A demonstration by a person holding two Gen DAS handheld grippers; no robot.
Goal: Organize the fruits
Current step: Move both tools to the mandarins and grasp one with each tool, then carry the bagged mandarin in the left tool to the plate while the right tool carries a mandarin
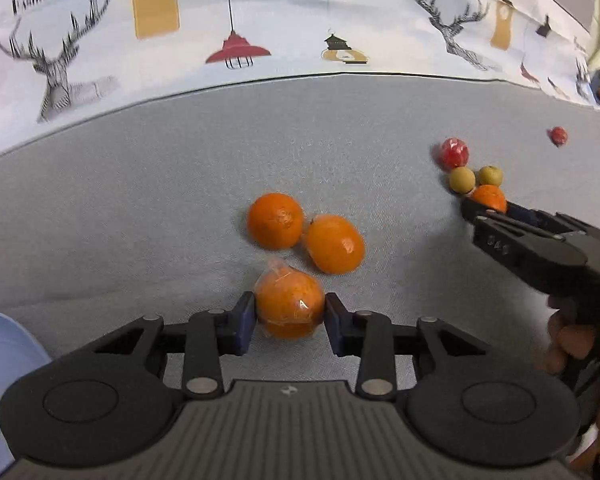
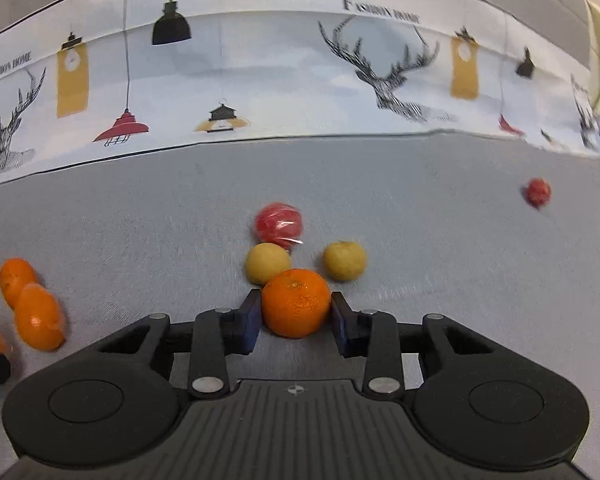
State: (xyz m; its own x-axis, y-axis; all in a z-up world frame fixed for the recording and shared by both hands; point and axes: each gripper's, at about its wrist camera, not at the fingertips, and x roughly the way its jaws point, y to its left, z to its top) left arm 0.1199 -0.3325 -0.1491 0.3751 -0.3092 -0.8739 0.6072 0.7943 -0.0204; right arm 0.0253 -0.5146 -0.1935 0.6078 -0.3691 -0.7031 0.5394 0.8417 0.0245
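A grey cloth-covered desk (image 1: 140, 200) backed by a printed cloth with deer and lamps carries loose fruit in two clusters. The left hand-held gripper (image 1: 290, 314) is clamped on a plastic-wrapped orange (image 1: 290, 304) near the camera, its blue pads pressing both sides of it. Just beyond it lie two bare oranges (image 1: 306, 234), touching each other. Farther right, the right hand-held gripper (image 2: 296, 310) grasps another orange (image 2: 296, 302), which sits in a mixed cluster: two small yellow-green fruits (image 2: 306, 262) just behind it and a wrapped red fruit (image 2: 279, 224) behind those. A second red fruit (image 2: 538, 192) lies alone, well apart at the far right. A pale blue rim, possibly a bowl (image 1: 4, 344), shows at the near left edge; what it holds cannot be seen. Judging by this, sorting is at an early stage: kinds are still mixed on the right, one red fruit is stray, and both gripped oranges rest on the desk. The right-hand orange probably belongs with the oranges on the left.
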